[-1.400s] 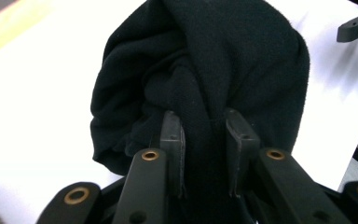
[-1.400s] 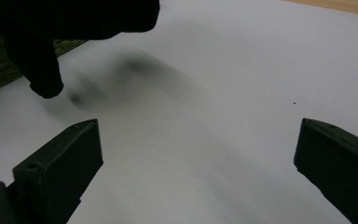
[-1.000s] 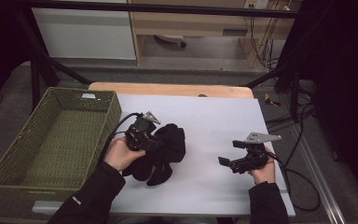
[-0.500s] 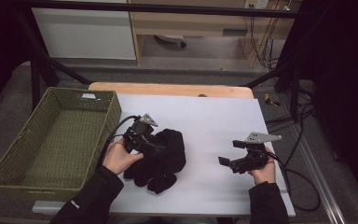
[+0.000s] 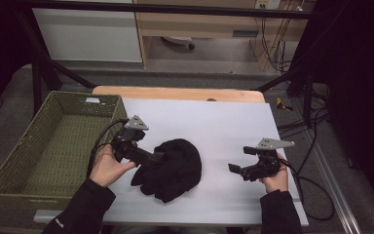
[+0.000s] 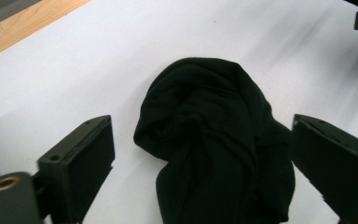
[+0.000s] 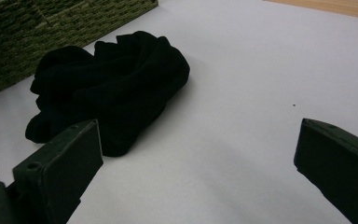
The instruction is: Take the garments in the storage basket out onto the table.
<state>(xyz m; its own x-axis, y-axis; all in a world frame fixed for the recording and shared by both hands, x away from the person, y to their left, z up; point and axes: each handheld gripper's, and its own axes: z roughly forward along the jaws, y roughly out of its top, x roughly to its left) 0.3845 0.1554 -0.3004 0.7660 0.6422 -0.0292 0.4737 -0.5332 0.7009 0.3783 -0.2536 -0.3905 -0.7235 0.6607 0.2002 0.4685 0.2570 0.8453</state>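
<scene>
The black cloth (image 5: 170,168) lies bunched in a soft heap on the white surface (image 5: 214,122), just in front of the left gripper (image 5: 157,157), whose tips sit at the cloth's near-left edge in the high view. In the left gripper view the jaws stand wide, one on each side of the heap, and the black cloth (image 6: 214,144) fills the space between them without either pad pressing on it (the right-hand jaw in that view comes close to the fabric's edge, though I cannot tell whether it touches). These jaws have just been opening, and the cloth rests loose on the surface between them.

The right gripper (image 5: 236,169) is held well apart from the cloth, off to its right in the high view, with bare surface between the two. Its jaws are also spread wide with nothing between them; in the right gripper view the black cloth (image 7: 112,88) lies ahead and to the left of the jaws.

A woven green basket (image 5: 34,146) sits behind the left gripper, to the far side of the cloth from the right gripper.
</scene>
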